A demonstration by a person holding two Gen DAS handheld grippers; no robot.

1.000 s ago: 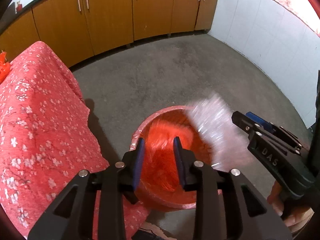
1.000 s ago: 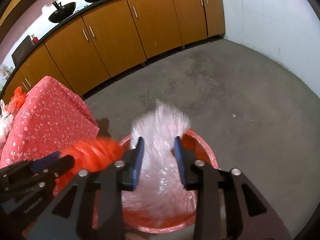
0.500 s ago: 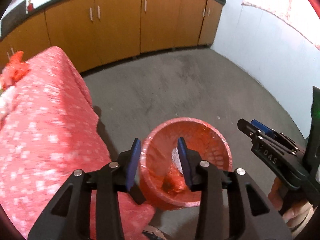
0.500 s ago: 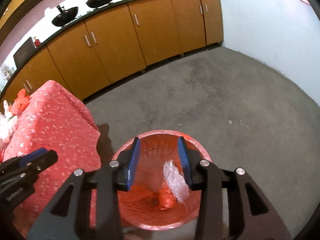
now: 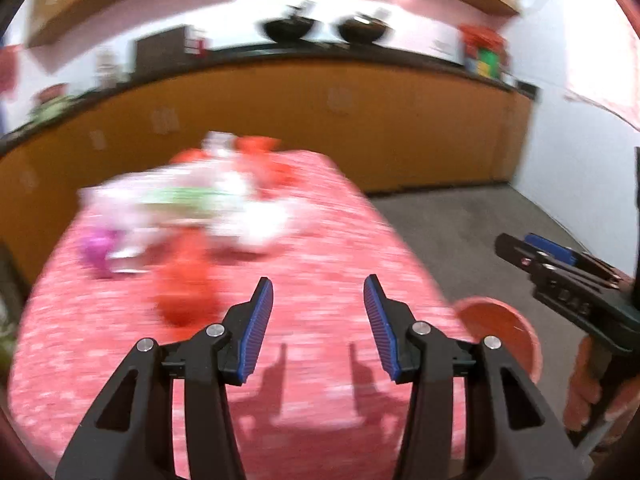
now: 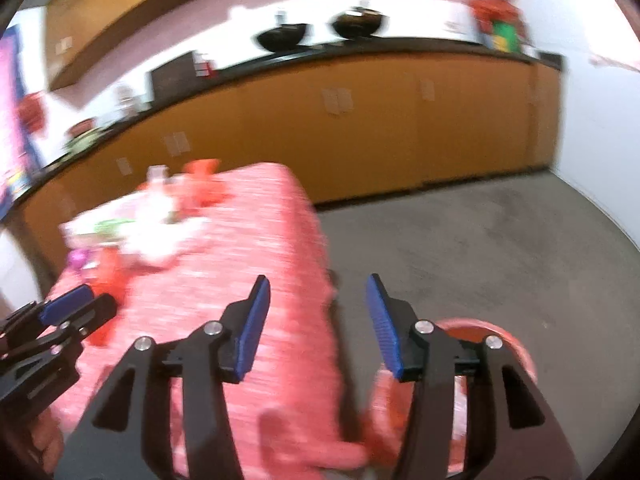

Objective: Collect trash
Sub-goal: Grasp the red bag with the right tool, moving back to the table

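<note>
A blurred pile of trash (image 5: 188,208) lies on the far half of a table with a red flowered cloth (image 5: 320,248): white and clear plastic, a crumpled red bag (image 5: 184,292), a purple bit (image 5: 98,248). My left gripper (image 5: 318,312) hovers over the near half of the cloth, jaws opening, nothing between them. My right gripper (image 6: 318,312) hangs at the table's right edge, jaws opening and empty too; it also shows at the right of the left wrist view (image 5: 532,256). The red bin (image 5: 500,332) stands on the floor by the table corner (image 6: 484,330).
Orange cabinets (image 6: 380,132) under a dark counter with two black woks (image 6: 320,30) run along the back. Grey concrete floor (image 6: 480,240) stretches right to a white tiled wall. A person's hand (image 5: 588,384) holds the right gripper's handle.
Both grippers let the red bag and clear plastic drop into the bin, then swung up and left from the bin to the table, their jaws spreading wider.
</note>
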